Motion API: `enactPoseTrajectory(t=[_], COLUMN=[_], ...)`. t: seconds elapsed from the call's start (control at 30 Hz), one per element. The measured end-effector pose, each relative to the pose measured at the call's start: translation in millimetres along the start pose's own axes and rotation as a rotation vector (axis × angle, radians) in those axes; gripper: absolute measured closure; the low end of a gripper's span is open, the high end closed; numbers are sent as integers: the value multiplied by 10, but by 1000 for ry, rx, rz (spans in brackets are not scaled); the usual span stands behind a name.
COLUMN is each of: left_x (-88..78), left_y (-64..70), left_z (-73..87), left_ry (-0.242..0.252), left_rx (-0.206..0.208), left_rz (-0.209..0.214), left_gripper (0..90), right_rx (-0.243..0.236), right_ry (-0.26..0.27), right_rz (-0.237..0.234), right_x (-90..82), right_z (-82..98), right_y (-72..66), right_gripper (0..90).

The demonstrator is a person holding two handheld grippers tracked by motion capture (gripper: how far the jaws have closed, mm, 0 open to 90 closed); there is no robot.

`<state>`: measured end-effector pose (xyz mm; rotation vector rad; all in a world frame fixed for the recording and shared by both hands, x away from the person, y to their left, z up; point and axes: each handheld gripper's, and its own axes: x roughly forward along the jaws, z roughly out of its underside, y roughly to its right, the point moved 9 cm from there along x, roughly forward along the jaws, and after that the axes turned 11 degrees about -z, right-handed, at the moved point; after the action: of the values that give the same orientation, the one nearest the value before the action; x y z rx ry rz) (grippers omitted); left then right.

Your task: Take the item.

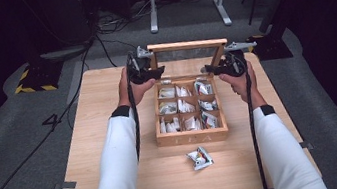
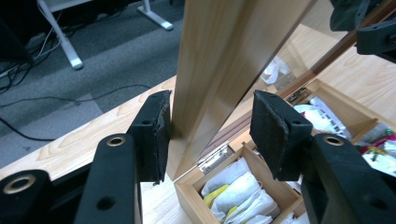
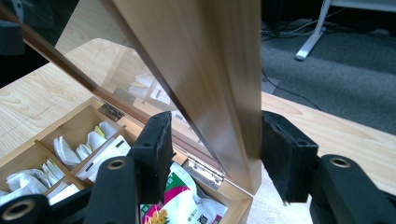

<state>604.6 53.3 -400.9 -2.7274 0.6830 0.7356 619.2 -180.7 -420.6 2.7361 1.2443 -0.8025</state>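
fingers (image 2: 152, 135) of the left gripper (image 1: 145, 72) and right gripper (image 1: 220, 68) are straddling the upright lid (image 1: 188, 53) side rails, pads barely touching, steadying it open above the tea box (image 1: 192, 136).

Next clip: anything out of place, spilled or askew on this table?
One thing: a loose tea bag packet lies crumpled on the bare table in front of the wooden box, while the other packets sit in its compartments. The glass-paned lid stands raised between the left gripper and right gripper, which looks intended.
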Motion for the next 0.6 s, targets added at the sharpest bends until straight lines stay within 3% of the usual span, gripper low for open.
enactPoseTrajectory(t=[0.47,0.6], left_x=[-184,-247], left_y=[8,15], left_z=[3,44], left_ry=[24,4], left_rx=[33,68], left_rz=[-5,-3], left_gripper=[511,519], right_rx=[-41,-50], right_ry=[14,18], right_rz=[15,12], right_x=[-107,-143], right_z=[8,-1], right_y=[-82,-111], right_gripper=[462,443])
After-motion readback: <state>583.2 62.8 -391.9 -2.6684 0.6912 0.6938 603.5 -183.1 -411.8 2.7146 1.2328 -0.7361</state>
